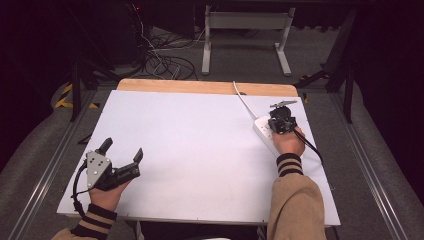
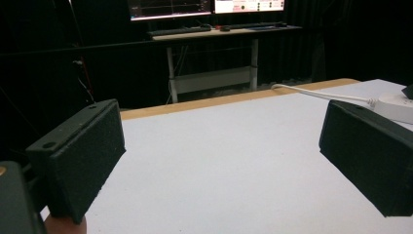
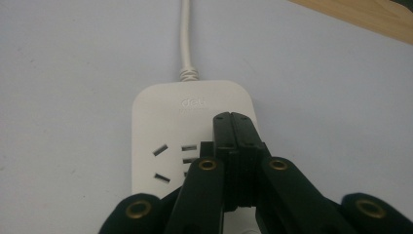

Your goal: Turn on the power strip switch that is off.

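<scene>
A white power strip (image 1: 261,130) lies at the right side of the white table top (image 1: 190,145), and its white cable (image 1: 244,101) runs off over the far edge. My right gripper (image 1: 278,123) is shut with nothing between its jaws. In the right gripper view its tips (image 3: 233,122) hang over the strip's top face (image 3: 165,122), just right of the sockets and below the cable's entry (image 3: 185,34); whether they touch it I cannot tell. My left gripper (image 1: 122,148) rests at the near left, open and holding nothing (image 2: 224,151). It faces across the table toward the strip (image 2: 397,105).
A wooden strip (image 1: 200,86) borders the table's far edge. Beyond it stand a white desk frame (image 1: 245,30) and a tangle of cables on the floor (image 1: 162,62). Lit monitors (image 2: 204,6) glow in the dark background of the left gripper view.
</scene>
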Demonstrator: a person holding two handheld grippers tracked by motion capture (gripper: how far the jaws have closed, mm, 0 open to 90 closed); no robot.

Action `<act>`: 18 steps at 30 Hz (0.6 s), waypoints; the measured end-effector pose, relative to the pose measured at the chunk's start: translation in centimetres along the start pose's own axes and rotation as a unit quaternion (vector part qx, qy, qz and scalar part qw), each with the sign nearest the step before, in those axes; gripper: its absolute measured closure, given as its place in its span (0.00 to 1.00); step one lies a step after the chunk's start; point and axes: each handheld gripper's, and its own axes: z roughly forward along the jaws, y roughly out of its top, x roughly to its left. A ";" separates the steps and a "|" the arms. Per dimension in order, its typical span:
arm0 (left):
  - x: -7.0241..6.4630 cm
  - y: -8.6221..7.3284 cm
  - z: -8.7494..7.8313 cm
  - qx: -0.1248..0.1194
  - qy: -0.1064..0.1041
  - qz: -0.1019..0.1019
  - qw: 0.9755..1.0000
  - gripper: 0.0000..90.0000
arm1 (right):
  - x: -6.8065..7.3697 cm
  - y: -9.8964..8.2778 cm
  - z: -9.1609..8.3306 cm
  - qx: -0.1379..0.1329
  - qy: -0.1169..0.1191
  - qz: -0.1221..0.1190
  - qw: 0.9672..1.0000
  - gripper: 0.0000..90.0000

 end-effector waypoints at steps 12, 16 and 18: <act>0.1 0.0 0.0 -0.001 0.000 -0.002 1.000 0.04 | 0.2 0.0 0.0 0.000 -0.005 -0.004 1.000 1.00; 0.1 0.0 0.0 -0.001 -0.001 -0.002 1.000 0.04 | 0.1 -0.1 -0.1 0.000 -0.006 -0.004 1.000 1.00; 0.1 0.0 0.0 -0.002 0.001 -0.002 1.000 0.04 | 0.2 -0.1 -0.1 -0.001 -0.007 -0.004 1.000 1.00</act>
